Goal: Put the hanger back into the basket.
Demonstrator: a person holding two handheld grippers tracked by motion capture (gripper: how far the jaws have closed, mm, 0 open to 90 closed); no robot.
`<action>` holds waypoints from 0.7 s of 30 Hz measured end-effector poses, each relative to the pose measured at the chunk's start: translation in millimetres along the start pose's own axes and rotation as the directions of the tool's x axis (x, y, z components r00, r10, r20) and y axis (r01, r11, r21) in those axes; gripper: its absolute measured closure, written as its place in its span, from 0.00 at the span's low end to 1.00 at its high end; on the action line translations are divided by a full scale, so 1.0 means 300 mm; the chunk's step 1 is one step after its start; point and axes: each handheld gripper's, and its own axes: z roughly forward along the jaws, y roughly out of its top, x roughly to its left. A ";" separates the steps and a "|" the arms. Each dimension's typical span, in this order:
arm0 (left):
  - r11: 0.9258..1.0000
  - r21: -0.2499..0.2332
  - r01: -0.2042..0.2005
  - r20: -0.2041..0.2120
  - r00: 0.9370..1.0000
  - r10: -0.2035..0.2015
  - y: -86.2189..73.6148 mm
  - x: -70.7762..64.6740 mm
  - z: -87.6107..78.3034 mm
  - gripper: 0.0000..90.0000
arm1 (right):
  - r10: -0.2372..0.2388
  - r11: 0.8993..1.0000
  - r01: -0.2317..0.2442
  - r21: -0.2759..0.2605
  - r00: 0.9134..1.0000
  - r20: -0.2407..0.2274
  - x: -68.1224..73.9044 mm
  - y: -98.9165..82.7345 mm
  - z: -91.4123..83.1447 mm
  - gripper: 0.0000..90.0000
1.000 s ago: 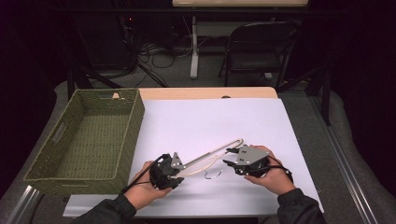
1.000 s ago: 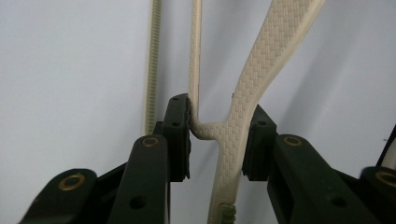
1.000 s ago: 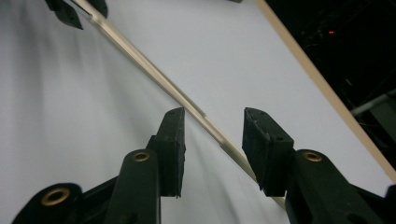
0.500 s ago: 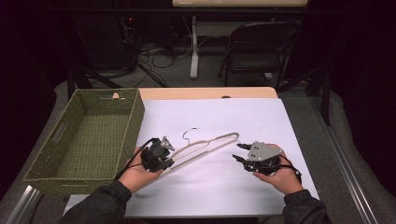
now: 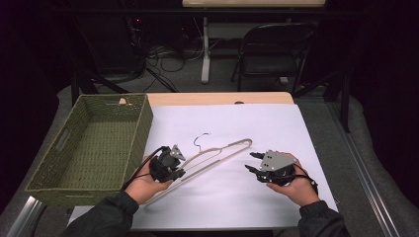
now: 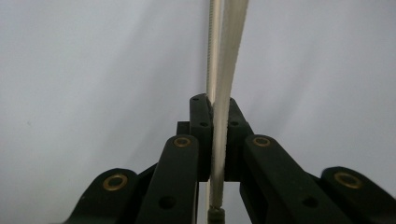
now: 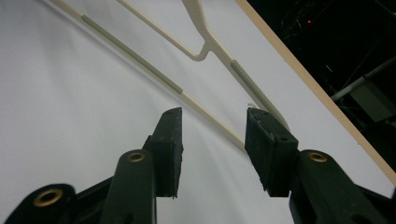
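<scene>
A cream hanger (image 5: 217,153) with a dark wire hook lies slanted across the white table sheet (image 5: 257,118). My left gripper (image 5: 179,168) is shut on one of its thin bars near the lower left end. In the left gripper view the hanger bar (image 6: 229,56) runs straight up from between the pressed jaws of the left gripper (image 6: 217,116). My right gripper (image 5: 251,163) rests to the right of the hanger and is open. Its jaws have just been opening. In the right gripper view the right gripper (image 7: 213,126) holds nothing, and the hanger's end (image 7: 254,81) lies just past its tips.
A green woven basket (image 5: 143,128) stands at the table's left side, close to my left hand. A folding chair (image 5: 272,49) and cables sit on the dark floor beyond the table's far wooden edge (image 5: 222,98).
The left gripper has closed on the hanger and drawn it to the left and slightly away. The right gripper has let go of the hanger's end and now sits apart from it.
</scene>
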 end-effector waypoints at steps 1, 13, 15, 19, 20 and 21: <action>1.000 -0.001 -0.005 -0.007 1.000 0.005 0.003 -0.005 -0.009 0.97 | 0.003 1.000 -0.003 -0.004 1.000 0.002 -0.001 -0.001 -0.001 0.63; 0.991 -0.135 0.028 -0.040 0.999 -0.033 0.000 -0.006 -0.272 0.97 | 0.042 0.999 -0.042 -0.018 0.999 0.013 -0.016 -0.015 -0.023 0.61; 0.988 -0.153 0.026 -0.055 0.998 -0.034 -0.008 0.004 -0.323 0.97 | 0.043 0.999 -0.043 -0.018 0.999 0.014 -0.017 -0.015 -0.023 0.61; 0.981 -0.190 0.049 -0.095 0.993 -0.068 -0.040 0.034 -0.421 0.97 | 0.045 0.999 -0.045 -0.017 0.999 0.015 -0.016 -0.015 -0.023 0.61; 0.981 -0.190 0.049 -0.095 0.993 -0.068 -0.040 0.034 -0.421 0.97 | 0.045 0.999 -0.045 -0.017 0.999 0.015 -0.016 -0.015 -0.023 0.61; 0.979 -0.195 0.056 -0.102 0.992 -0.077 -0.049 0.044 -0.440 0.97 | 0.046 0.999 -0.046 -0.016 0.999 0.016 -0.016 -0.016 -0.022 0.61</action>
